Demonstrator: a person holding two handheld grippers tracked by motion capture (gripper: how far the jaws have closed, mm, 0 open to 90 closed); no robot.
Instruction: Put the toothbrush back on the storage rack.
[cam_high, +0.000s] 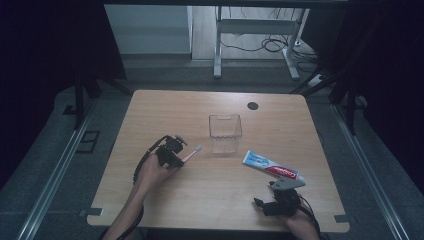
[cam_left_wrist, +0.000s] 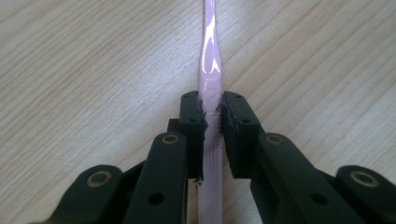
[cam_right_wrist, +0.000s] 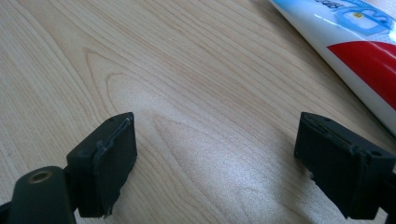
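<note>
Wooden table (cam_high: 165, 200) spreads wide under me, with bare board along its near edge and its far half beyond the clear cup (cam_high: 225, 132), which stands near the middle. Right of it I see the toothpaste (cam_high: 272, 166) lying flat, slanting toward the right edge, near my right gripper (cam_right_wrist: 215, 163); those jaws stand wide apart over bare wood. My left gripper (cam_left_wrist: 212, 123) sits left of the cup, clamped on the pink toothbrush (cam_left_wrist: 208, 70), whose handle lies along the board with its head just beside the cup.
</note>
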